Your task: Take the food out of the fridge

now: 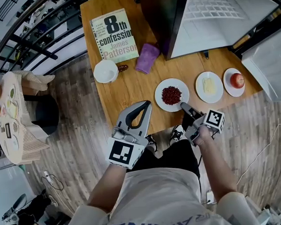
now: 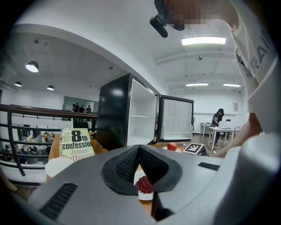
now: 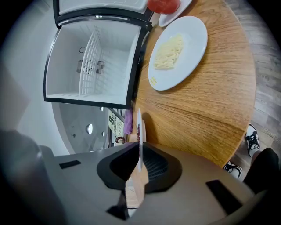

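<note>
Altogether three white plates stood in a row along the near edge of the wooden table [image 1: 125,94]: the seed plate [image 1: 159,100] at left with red seeds [image 1: 171,95], the middle plate [image 1: 201,94] with pale yellow food [image 1: 208,86], and the right plate [image 1: 229,91] with one red fruit [image 1: 237,80]. Beyond them stood one open fridge [image 1: 210,15], cut off by the head view's top edge. One book [image 1: 114,36], one purple cup [image 1: 147,58] and one white bowl [image 1: 105,71] sat far left. The right gripper [image 1: 183,105] had its jaws clamped on the seed plate's near rim. The left gripper [image 1: 147,104] hung at the table's near edge, its jaws closed together on nothing. A small brown thing [image 1: 123,67] beside the bowl was too small to make out.
</note>
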A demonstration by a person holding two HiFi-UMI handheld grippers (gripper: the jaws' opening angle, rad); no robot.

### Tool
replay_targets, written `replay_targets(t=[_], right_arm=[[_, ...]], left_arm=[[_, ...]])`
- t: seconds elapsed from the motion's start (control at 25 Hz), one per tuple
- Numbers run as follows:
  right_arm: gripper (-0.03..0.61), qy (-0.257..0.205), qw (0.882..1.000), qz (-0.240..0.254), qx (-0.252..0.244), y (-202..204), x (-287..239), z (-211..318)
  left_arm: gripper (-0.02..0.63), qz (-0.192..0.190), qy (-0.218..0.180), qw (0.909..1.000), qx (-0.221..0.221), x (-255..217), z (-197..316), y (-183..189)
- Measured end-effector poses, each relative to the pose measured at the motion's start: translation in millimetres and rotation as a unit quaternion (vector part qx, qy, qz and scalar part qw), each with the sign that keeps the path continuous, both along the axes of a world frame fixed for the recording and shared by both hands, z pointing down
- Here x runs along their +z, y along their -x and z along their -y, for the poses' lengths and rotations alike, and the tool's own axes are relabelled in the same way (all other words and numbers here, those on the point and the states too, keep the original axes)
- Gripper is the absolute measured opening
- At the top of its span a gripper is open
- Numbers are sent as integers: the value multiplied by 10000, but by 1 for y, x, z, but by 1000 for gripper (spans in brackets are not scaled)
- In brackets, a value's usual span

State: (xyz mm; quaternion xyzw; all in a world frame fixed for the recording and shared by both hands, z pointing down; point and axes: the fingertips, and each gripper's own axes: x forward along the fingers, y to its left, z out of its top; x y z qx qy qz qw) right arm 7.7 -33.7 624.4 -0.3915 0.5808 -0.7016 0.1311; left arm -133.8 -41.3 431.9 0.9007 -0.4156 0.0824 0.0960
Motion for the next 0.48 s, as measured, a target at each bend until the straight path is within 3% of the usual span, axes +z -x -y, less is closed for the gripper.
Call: replay_targets(t=[0.2,0.36,0.48], right_arm=[[39,-92,9999,-63,-120,2,-3,2],[106,-156,9994,-53,-298,7,-7,1],[134,-318,9971,-322,-605,9,-9,0]], left_arm=[[8,-8,22,10000,-13,0,0,1],[8,6,33,10000,-31,2,0,3],[8,33,22,10000,-15,2,0,4]])
